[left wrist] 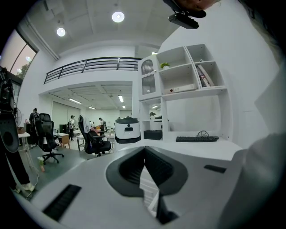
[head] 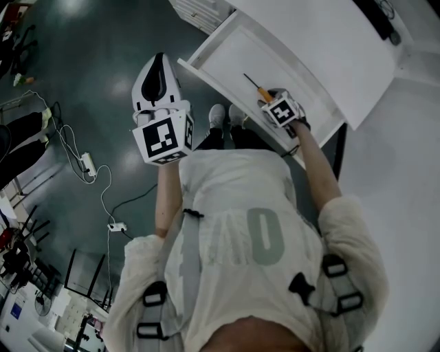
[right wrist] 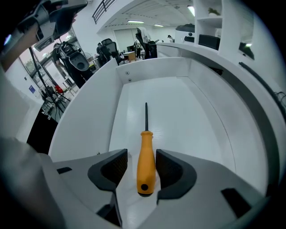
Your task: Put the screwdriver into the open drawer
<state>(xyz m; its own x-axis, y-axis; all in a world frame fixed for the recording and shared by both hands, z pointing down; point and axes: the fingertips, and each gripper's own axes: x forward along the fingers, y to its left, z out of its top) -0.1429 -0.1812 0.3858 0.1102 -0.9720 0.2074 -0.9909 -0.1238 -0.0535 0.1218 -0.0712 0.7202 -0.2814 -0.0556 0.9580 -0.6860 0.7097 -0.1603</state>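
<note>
The screwdriver (right wrist: 146,165), with an orange handle and a thin dark shaft, lies flat on the floor of the open white drawer (right wrist: 178,112). Its handle sits between the jaws of my right gripper (right wrist: 140,155), which stand apart with a gap on each side; the pads do not press on it. In the head view the screwdriver (head: 257,87) lies near the drawer's (head: 230,58) front wall, and the right gripper (head: 269,101) points steeply down over it. My left gripper (head: 158,79) hovers left of the drawer above the floor, its pads (left wrist: 154,163) meeting at the tips with nothing held.
The drawer juts out from under a white desk top (head: 323,41) that carries a dark keyboard (head: 377,17). Cables and a power strip (head: 86,163) lie on the dark floor at left. The left gripper view faces shelves (left wrist: 187,71), a keyboard (left wrist: 196,139) and office chairs (left wrist: 47,134).
</note>
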